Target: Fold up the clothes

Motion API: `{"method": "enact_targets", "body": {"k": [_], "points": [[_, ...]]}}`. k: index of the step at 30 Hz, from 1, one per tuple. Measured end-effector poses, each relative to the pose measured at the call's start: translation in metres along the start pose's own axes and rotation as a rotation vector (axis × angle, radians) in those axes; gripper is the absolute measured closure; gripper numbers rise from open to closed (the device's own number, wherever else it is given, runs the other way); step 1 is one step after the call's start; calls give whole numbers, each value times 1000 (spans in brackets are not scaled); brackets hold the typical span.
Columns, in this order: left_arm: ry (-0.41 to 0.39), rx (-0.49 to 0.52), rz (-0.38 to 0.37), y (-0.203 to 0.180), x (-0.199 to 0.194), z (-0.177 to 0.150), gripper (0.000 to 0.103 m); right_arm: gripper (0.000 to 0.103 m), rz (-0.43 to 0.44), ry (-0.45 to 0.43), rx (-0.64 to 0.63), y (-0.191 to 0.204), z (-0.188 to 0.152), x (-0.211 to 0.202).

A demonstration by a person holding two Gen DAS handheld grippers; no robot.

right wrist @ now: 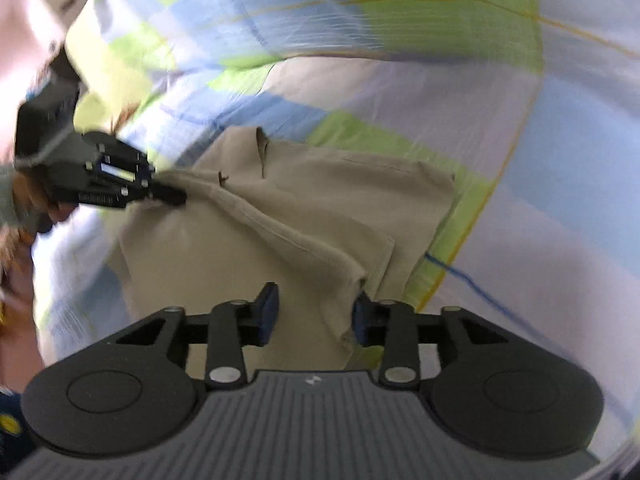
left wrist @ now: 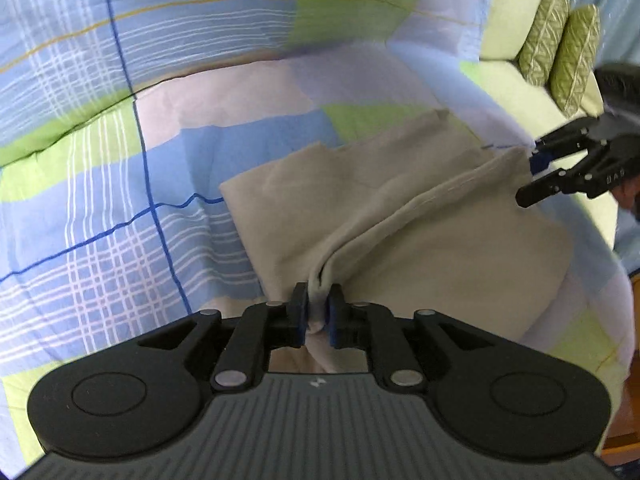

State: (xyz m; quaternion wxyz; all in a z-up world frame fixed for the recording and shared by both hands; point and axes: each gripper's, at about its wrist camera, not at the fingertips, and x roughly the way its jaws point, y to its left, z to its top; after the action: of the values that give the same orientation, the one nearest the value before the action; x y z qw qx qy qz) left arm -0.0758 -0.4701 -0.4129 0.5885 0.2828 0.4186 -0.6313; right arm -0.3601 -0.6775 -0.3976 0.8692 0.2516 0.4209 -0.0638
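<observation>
The beige garment (left wrist: 400, 216) lies partly folded on the bed, over the plaid bedspread (left wrist: 120, 160), toward the side where two green pillows (left wrist: 560, 52) stand. The left hand-held gripper (left wrist: 318, 314) is pinching a bunched fold of the garment's near edge, raising a ridge that runs across to the far corner. The right hand-held gripper (right wrist: 314, 312) is spread, with that corner lying between its fingers and only the right pad touching cloth. Judgement: the left holds one end taut so the right can take the other and carry the fold over.
</observation>
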Motion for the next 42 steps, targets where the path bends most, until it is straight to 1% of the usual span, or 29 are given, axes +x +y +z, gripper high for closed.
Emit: {"method": "enact_targets", "body": {"k": [2,4,7,8,9,10,14,16,19,25,27,30,32,33,34,35,36,37,38,39,40,42], "points": [[-6,34,0,-1,1,6,91,66,-12,-18,27,-3,-2,-4],[-22,63,-3,-2,2,10,82,64,-12,-51,72,-10,-1,-6],[-32,53,-12,2,3,14,81,64,0,-101,132,-22,0,-3],[-33,47,-16,3,4,15,81,67,5,-100,130,-24,1,-2],[-34,45,-17,4,6,16,88,88,4,-98,111,-24,2,1],[-41,53,-20,3,5,16,100,102,-3,-99,79,-21,4,2],[-64,78,-13,1,0,18,100,102,-35,-143,50,-13,9,-7],[-86,56,-21,5,-4,25,100,102,-47,-184,43,-9,11,-17],[-103,16,-7,18,-2,34,100,102,-71,-236,43,-10,19,-26],[-143,-31,25,29,7,45,100,102,-157,-311,48,-23,37,-16],[-140,-47,34,32,12,46,99,102,-168,-319,54,-24,41,-12],[-136,-61,41,35,18,47,99,102,-188,-295,73,-29,44,-1],[-133,-74,39,38,22,46,96,102,-198,-286,79,-32,44,5],[-128,-90,46,40,24,45,87,102,-204,-280,83,-34,44,8],[-122,-108,54,43,26,44,82,102,-214,-274,89,-35,45,12],[-116,-128,51,46,26,44,81,102,-219,-271,91,-36,44,14],[-111,-178,40,52,25,44,80,101,-234,-249,107,-38,45,21],[-107,-237,26,58,22,44,79,94,-251,-226,124,-40,46,26],[-107,-264,32,61,20,45,78,90,-271,-208,144,-41,46,30],[-119,-282,81,62,13,45,71,81,-301,-211,169,-41,46,30],[-135,-291,124,62,6,45,68,69,-334,-231,192,-40,47,27],[-163,-293,164,61,-9,44,68,60,-463,-294,240,-30,48,13]]}}
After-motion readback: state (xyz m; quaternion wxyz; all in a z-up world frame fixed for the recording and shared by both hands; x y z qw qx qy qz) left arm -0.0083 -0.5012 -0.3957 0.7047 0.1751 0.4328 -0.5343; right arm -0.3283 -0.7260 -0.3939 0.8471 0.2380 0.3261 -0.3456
